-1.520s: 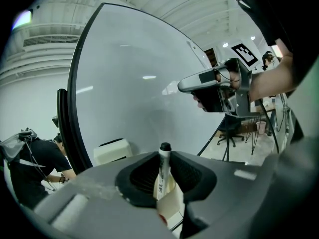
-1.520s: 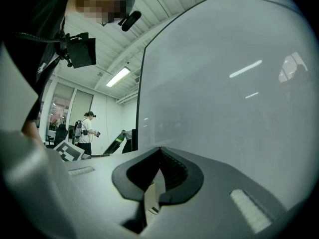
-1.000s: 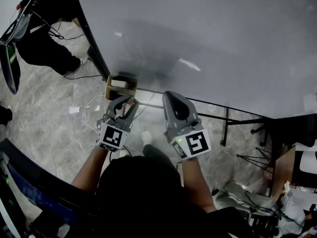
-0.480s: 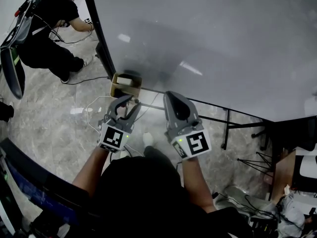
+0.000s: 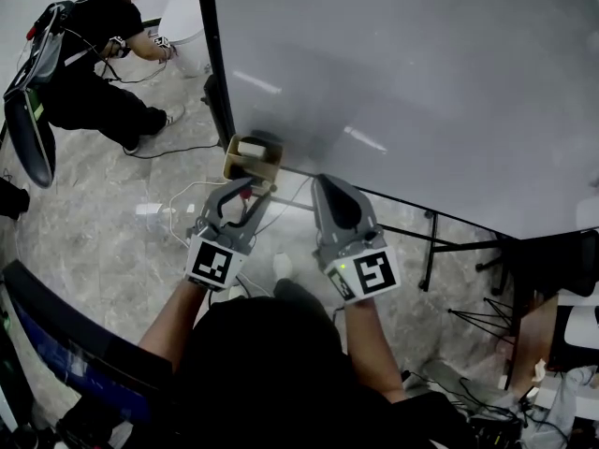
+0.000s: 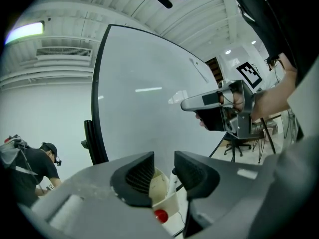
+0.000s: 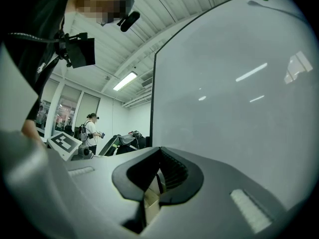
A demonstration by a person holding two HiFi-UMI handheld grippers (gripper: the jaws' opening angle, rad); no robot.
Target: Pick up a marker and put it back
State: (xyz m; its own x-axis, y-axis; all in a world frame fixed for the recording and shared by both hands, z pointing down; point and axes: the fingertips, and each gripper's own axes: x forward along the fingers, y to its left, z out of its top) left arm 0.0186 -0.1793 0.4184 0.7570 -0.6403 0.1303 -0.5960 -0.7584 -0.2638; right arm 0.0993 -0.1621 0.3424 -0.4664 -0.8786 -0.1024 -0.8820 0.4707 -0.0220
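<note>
box (image 6: pixel 160 195) — mostly behind left hand-held gripper (image 6: pixel 163 163) | red cap (image 6: pixel 161 216) — half hidden | contents unclear

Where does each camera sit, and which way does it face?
Head view: on the head, looking down at whiteboard, box; forearms, left gripper, right gripper show.
Left gripper view: behind open jaws, facing box; right gripper alongside.
Right gripper view: behind shut jaws, facing whiteboard; torso left.
Shared: all show the whiteboard.
</note>
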